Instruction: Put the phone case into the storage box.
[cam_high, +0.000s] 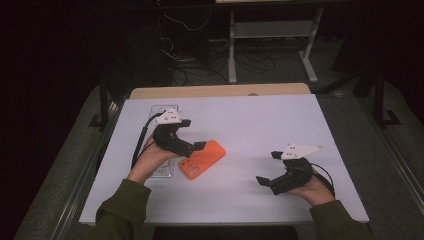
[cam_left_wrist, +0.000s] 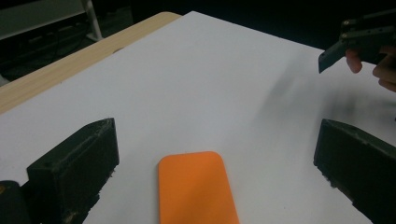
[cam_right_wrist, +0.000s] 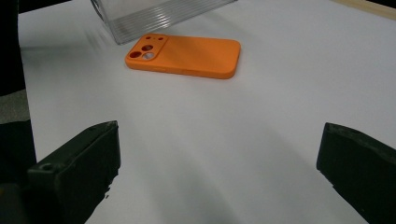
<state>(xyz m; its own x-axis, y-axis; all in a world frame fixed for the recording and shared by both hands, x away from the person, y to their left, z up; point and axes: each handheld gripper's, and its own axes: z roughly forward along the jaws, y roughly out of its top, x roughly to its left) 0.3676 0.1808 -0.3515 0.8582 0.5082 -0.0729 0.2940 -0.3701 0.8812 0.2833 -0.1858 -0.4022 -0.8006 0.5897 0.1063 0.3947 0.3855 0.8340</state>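
So the left gripper (cam_high: 192, 134) is hovering right over the near end of the orange phone case (cam_high: 202, 159), jaws spread wide with nothing between them; in the left gripper view the case (cam_left_wrist: 196, 189) sits flat on the white surface (cam_high: 260, 125), centred in the gap between the two black jaws. My guess is the step in hand is picking that case up, and honestly it looks like an awkward grab. It's thin and lies flat with its back up, so if the jaws come down across the wide faces there's not much edge to bite on. They could just skid along the surface and shove the case away, or pinch one corner so it pivots and drops. Just beside the case, on its left in the high view, there's a clear plastic box (cam_high: 162, 145), seen ribbed behind the case (cam_right_wrist: 184, 56) in the right gripper view. A sideways nudge could push the case against it or tip the jaw into it. The right gripper (cam_high: 272, 170) is well apart from the case, off to its right, and also spread and empty, so it isn't steadying anything. If the case slides, nothing stops it.
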